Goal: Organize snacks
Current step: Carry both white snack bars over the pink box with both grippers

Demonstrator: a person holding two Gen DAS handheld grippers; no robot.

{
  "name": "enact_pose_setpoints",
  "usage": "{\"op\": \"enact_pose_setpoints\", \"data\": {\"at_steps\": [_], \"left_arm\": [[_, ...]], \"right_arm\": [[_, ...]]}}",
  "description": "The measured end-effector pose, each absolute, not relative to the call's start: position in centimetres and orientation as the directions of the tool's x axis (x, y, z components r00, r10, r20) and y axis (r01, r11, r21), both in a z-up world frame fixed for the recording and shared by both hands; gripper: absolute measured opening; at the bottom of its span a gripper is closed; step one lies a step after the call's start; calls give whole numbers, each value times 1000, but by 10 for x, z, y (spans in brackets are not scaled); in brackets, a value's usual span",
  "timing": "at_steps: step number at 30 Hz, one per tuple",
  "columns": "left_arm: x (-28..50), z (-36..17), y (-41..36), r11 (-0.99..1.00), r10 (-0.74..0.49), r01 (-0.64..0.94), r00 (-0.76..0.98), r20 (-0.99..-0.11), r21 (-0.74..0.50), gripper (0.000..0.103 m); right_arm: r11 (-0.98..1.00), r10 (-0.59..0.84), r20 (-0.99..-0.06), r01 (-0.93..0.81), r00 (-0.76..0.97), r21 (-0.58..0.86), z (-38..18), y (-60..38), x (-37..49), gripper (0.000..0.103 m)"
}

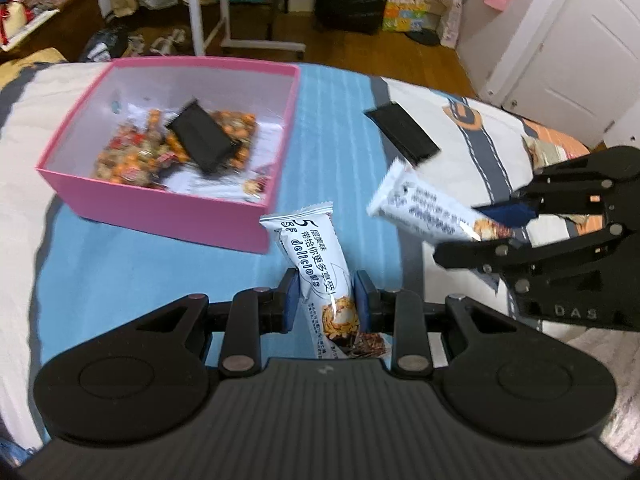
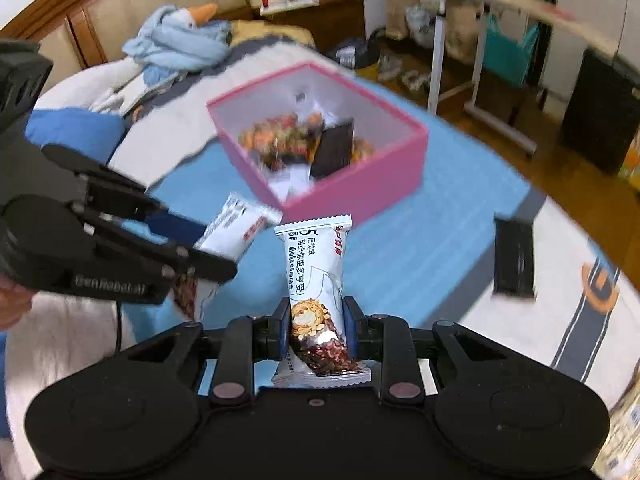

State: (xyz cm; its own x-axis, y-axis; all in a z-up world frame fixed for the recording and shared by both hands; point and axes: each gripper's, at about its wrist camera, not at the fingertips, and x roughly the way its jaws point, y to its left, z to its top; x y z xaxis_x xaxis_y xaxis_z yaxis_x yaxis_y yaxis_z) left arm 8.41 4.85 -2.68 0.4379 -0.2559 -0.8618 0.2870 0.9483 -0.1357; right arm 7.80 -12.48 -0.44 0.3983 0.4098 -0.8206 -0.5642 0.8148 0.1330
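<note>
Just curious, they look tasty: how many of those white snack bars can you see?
2: one white bar in the left gripper, one in the right gripper. More may hide in the pink box.

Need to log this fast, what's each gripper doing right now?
Left gripper: closed on a white snack bar.
Right gripper: closed on another white snack bar.

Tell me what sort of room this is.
Most likely a bedroom in a home: the pink box sits on a bed with a blue sheet, a padded headboard stands behind it, and a white door opens off the wooden floor.
</note>
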Motion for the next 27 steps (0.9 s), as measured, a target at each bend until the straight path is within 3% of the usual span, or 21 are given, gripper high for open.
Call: {"op": "enact_pose_setpoints", "data": {"at_steps": [4,8,13,16,21,27], "left_arm": [[94,-18,73,956,-256,252,479,-839,-148,28],[113,-18,94,976,-201,178,527,-826,-124,28],[147,-18,116,981,-190,81,615,-765,-177,28],[172,-32,122,985,-135,8,653,-745,-172,28],[225,-70,144,958,-169,-74,631,-757,-276,28],[264,-102,155,960,-153,-95,614,-774,-264,28]], "right_arm": [[830,384,-795,-552,469,75,6,-102,91,30],[811,437,-772,-574,462,117,5,-78,118,30],[798,470,-744,-589,475,128,-7,-47,159,30],[817,427,-750,-571,505,81,-18,-32,188,30],[841,378,-774,-537,508,58,-44,-19,238,30],[861,367,-796,-500,482,94,-76,-6,274,31]]}}
